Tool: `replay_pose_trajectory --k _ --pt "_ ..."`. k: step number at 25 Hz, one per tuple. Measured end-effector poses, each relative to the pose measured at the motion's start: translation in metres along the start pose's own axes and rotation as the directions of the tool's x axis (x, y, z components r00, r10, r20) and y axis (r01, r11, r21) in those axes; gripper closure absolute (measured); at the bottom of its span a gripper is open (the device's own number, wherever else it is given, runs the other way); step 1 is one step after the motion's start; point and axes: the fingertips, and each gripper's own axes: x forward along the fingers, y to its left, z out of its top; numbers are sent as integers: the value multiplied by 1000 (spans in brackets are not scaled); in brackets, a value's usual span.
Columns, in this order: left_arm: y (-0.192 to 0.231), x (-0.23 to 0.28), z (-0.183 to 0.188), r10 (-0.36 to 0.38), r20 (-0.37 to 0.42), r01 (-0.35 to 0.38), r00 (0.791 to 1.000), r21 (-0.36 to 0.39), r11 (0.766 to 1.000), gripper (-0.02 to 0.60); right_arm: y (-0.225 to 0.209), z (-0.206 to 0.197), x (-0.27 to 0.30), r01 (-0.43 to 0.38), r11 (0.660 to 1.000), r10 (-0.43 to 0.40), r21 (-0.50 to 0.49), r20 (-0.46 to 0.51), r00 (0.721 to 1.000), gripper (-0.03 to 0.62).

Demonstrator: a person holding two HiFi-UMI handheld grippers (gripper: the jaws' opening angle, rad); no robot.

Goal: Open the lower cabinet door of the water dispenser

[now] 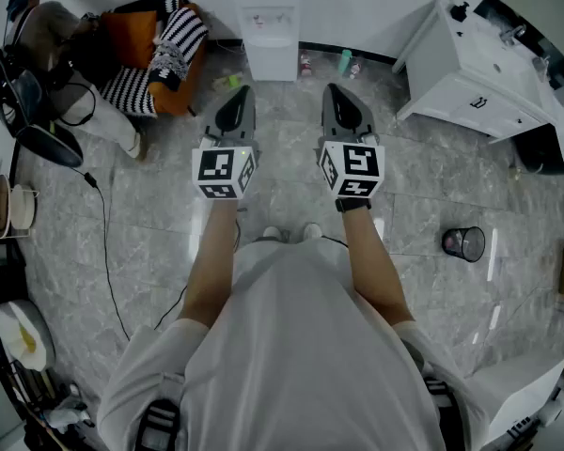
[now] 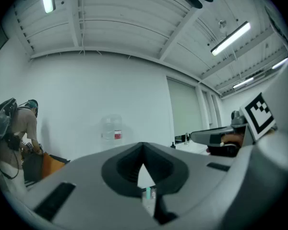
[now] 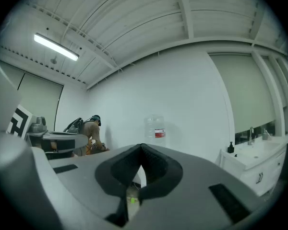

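Note:
The white water dispenser (image 1: 268, 28) stands against the far wall with a clear bottle on top; its lower cabinet door (image 1: 273, 62) is closed. I hold both grippers level, side by side, pointing toward it from some way back. The left gripper (image 1: 233, 111) and the right gripper (image 1: 344, 107) are each shut with nothing between the jaws. In the left gripper view the left gripper (image 2: 143, 146) has the dispenser's bottle (image 2: 111, 128) above its tips. In the right gripper view the right gripper (image 3: 142, 146) has the same bottle (image 3: 155, 128) above it.
An orange seat with striped cushions (image 1: 160, 56) is left of the dispenser, with a person (image 1: 70, 64) bent beside it. A white sink cabinet (image 1: 479, 73) stands at the right. Small bottles (image 1: 346, 61) line the wall, a black bin (image 1: 463, 243) and a cable (image 1: 108, 252) lie on the floor.

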Motion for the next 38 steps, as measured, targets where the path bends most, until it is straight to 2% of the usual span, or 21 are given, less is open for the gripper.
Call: replay_pose_trajectory --k 6,12,18,24,28,33,38 --pt "15 -16 -6 -22 0 22 1000 -18 1000 571 32 -7 6 -7 1000 7 -6 -15 1000 586" --pt "38 -28 -26 -23 -17 22 1000 -35 999 571 56 -20 15 9 999 -8 41 -35 999 586" --pt "61 -7 -55 -33 -59 29 998 -67 997 571 47 -52 42 50 987 -35 153 -96 995 586" --pt "82 41 -79 -33 -69 26 997 -100 995 571 21 -86 89 89 988 -67 127 -171 983 586" --pt "100 89 -97 -43 -66 36 997 -105 994 571 5 -112 135 92 984 -61 149 -200 978 586" --pt "125 171 -125 -49 -71 43 996 -84 996 571 -25 -144 215 57 986 -26 156 -194 981 586" --pt "151 249 -179 -49 -83 43 995 -77 996 571 -58 -200 294 7 993 17 120 -196 980 586"
